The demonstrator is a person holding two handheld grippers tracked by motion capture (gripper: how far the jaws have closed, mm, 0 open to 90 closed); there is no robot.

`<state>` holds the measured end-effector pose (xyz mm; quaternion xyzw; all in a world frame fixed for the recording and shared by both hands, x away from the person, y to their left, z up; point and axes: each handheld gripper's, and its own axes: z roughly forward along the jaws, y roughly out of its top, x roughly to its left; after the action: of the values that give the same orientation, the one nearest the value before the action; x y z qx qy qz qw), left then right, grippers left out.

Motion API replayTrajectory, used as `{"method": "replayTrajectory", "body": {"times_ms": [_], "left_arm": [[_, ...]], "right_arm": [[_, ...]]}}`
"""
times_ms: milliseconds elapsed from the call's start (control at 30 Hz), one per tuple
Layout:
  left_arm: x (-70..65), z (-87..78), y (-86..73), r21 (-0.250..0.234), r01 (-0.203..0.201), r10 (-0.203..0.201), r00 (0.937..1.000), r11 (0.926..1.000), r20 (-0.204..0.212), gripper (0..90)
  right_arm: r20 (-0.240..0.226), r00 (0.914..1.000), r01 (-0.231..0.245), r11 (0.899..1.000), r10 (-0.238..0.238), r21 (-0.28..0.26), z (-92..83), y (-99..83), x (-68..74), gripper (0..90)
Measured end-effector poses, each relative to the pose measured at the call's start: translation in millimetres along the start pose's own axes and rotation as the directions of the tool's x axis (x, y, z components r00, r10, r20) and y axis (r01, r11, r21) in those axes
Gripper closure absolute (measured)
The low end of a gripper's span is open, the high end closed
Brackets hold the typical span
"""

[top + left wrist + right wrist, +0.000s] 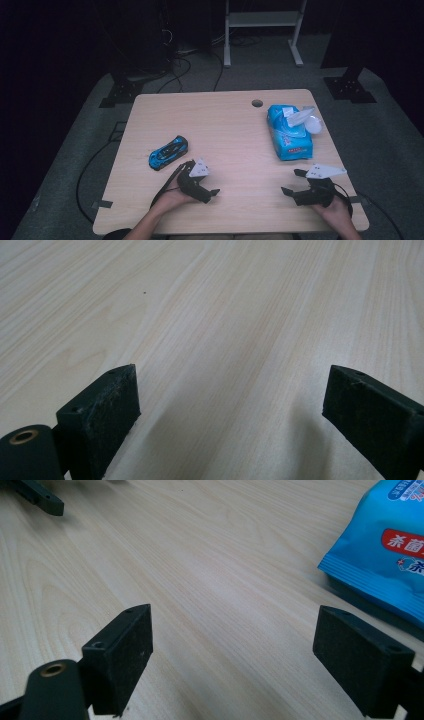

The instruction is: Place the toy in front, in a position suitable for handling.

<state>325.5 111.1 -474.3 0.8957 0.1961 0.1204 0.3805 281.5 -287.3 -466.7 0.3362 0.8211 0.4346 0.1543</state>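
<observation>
A blue toy car (169,152) lies on the left half of the light wooden table (225,125). On the right lies a blue pack of wet wipes (289,131), lid up, with a white wipe sticking out; the same pack (385,555) shows in the right gripper view. My left gripper (204,179) rests low near the front edge, just right of the car, open over bare wood (232,390). My right gripper (292,181) sits near the front right, below the pack, pointing left. It is open with nothing between its fingers (232,630). The left gripper's jaw tip (40,497) shows farther off.
A round cable hole (257,103) is at the table's back edge. Behind the table stand a white frame (262,30), black stand bases (349,87) and cables on the grey floor (175,67). Bare wood lies between the two grippers.
</observation>
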Motion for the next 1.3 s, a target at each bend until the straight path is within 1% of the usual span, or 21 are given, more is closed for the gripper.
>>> {"method": "replayTrajectory", "body": {"times_ms": [167,400,433,500,533,600,633,767,833,867,900,933,967,1033,1067,1100,1133,1167,1200,1233,1300], "left_arm": [[-0.3,0.4,3.3,0.000,0.010,-0.010,1.0000,1.0000,-0.001,7.3],[3.7,-3.7,9.0,-0.003,-0.001,0.001,0.9999,1.0000,-0.015,7.3],[5.3,-5.9,9.5,0.000,0.001,-0.001,0.9999,1.0000,-0.017,7.3],[9.5,-11.0,9.3,-0.030,0.021,-0.021,0.9996,0.9993,-0.019,7.3],[14.0,-14.9,10.8,-0.021,0.030,-0.030,0.9993,0.9993,-0.023,7.3],[22.2,-22.4,12.4,-0.030,0.030,-0.032,0.9975,0.9991,-0.062,7.3],[26.0,-25.7,12.9,-0.036,0.038,-0.040,0.9969,0.9986,-0.068,7.3],[50.3,-41.1,12.0,-0.053,0.069,-0.075,0.9893,0.9962,-0.125,7.2],[62.3,-47.5,9.2,-0.053,0.080,-0.088,0.9828,0.9954,-0.163,7.2],[71.1,-51.9,6.1,-0.066,0.103,-0.113,0.9784,0.9925,-0.173,7.2],[75.8,-54.3,4.8,-0.060,0.112,-0.121,0.9762,0.9919,-0.180,7.2],[82.6,-57.2,1.7,-0.069,0.125,-0.136,0.9700,0.9897,-0.201,7.2],[88.4,-59.4,-0.8,-0.069,0.137,-0.149,0.9662,0.9882,-0.211,7.2],[99.3,-62.4,-5.8,-0.072,0.170,-0.182,0.9574,0.9828,-0.224,7.2],[102.8,-63.3,-8.2,-0.080,0.174,-0.188,0.9542,0.9815,-0.233,7.3],[108.2,-64.2,-12.3,-0.091,0.191,-0.208,0.9483,0.9774,-0.240,7.3],[111.5,-64.1,-14.7,-0.090,0.201,-0.217,0.9456,0.9754,-0.242,7.3],[115.5,-63.3,-17.9,-0.077,0.213,-0.226,0.9428,0.9739,-0.245,7.3],[121.6,-60.4,-21.5,-0.025,0.225,-0.224,0.9408,0.9741,-0.255,7.3],[124.8,-58.4,-23.9,0.001,0.229,-0.221,0.9388,0.9734,-0.264,7.2],[129.8,-55.3,-27.1,0.034,0.228,-0.211,0.9412,0.9731,-0.264,7.3]], "right_arm": [[0.003,1.0000,-0.007,1.000,0.007,-0.003,0.0,-0.3,-1.0,15.4],[0.018,0.9998,-0.008,1.000,0.008,-0.015,-5.2,-0.7,2.1,15.4],[0.023,0.9997,-0.006,1.000,0.006,-0.019,-5.9,-0.1,2.7,15.4],[0.027,0.9996,0.003,1.000,-0.002,-0.025,-6.3,1.5,3.7,15.4],[0.028,0.9996,0.001,1.000,0.000,-0.023,-6.8,2.1,4.5,15.3],[0.030,0.9995,0.009,1.000,-0.008,-0.027,-6.7,3.0,5.5,15.4],[0.029,0.9995,0.010,1.000,-0.010,-0.025,-6.5,3.1,5.8,15.4],[0.028,0.9994,0.021,1.000,-0.020,-0.015,-5.2,3.4,6.3,15.4],[0.027,0.9994,0.023,1.000,-0.022,-0.015,-5.2,3.7,6.1,15.4],[0.027,0.9994,0.022,1.000,-0.022,-0.015,-5.3,3.7,6.1,15.4],[0.028,0.9994,0.022,1.000,-0.021,-0.015,-5.4,3.7,6.1,15.4],[0.028,0.9994,0.022,1.000,-0.021,-0.013,-5.5,3.6,6.1,15.4],[0.028,0.9994,0.023,1.000,-0.022,-0.012,-5.5,3.5,6.1,15.4],[0.027,0.9994,0.024,1.000,-0.024,-0.010,-5.4,3.4,6.4,15.4],[0.026,0.9994,0.024,1.000,-0.024,-0.009,-5.3,3.4,6.7,15.4],[0.026,0.9993,0.026,1.000,-0.026,-0.010,-5.1,3.5,6.7,15.4],[0.025,0.9994,0.026,1.000,-0.026,-0.009,-4.8,3.7,7.0,15.4],[0.024,0.9994,0.026,1.000,-0.026,-0.008,-4.6,3.7,7.2,15.4],[0.023,0.9994,0.026,1.000,-0.026,-0.007,-4.3,3.8,7.4,15.4],[0.021,0.9993,0.030,1.000,-0.030,-0.004,-3.9,3.9,7.6,15.4],[0.020,0.9994,0.029,1.000,-0.029,-0.002,-3.5,3.8,8.0,15.4]]}}
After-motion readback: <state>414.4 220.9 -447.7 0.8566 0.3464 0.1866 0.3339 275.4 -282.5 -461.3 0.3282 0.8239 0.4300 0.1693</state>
